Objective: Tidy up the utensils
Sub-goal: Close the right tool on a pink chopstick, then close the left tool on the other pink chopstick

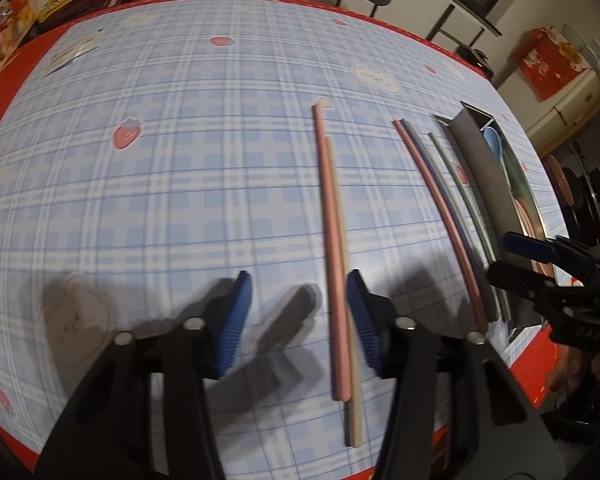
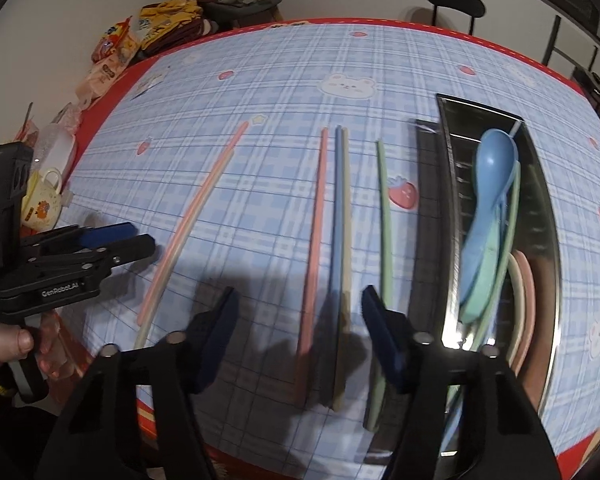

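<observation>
Plaid tablecloth [image 2: 268, 92] blurred; I see both grippers [image 1: 300, 320] [image 2: 296, 340] spread, holding nothing. Chopsticks [image 2: 340, 240] at 12 o'clock; tray [image 2: 548, 240] at 2, its spoons [image 2: 488, 208] overlapped.

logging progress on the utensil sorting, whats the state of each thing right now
left gripper: open, empty, over the table
right gripper: open, empty
pink and beige chopstick pair: flat on the table, side by side, touching
pink, blue and beige chopsticks: flat on the table, close together
green chopstick: flat on the table, alone beside the tray
metal tray: lying flat, open-topped
blue plastic spoon: in the tray, on other utensils
</observation>
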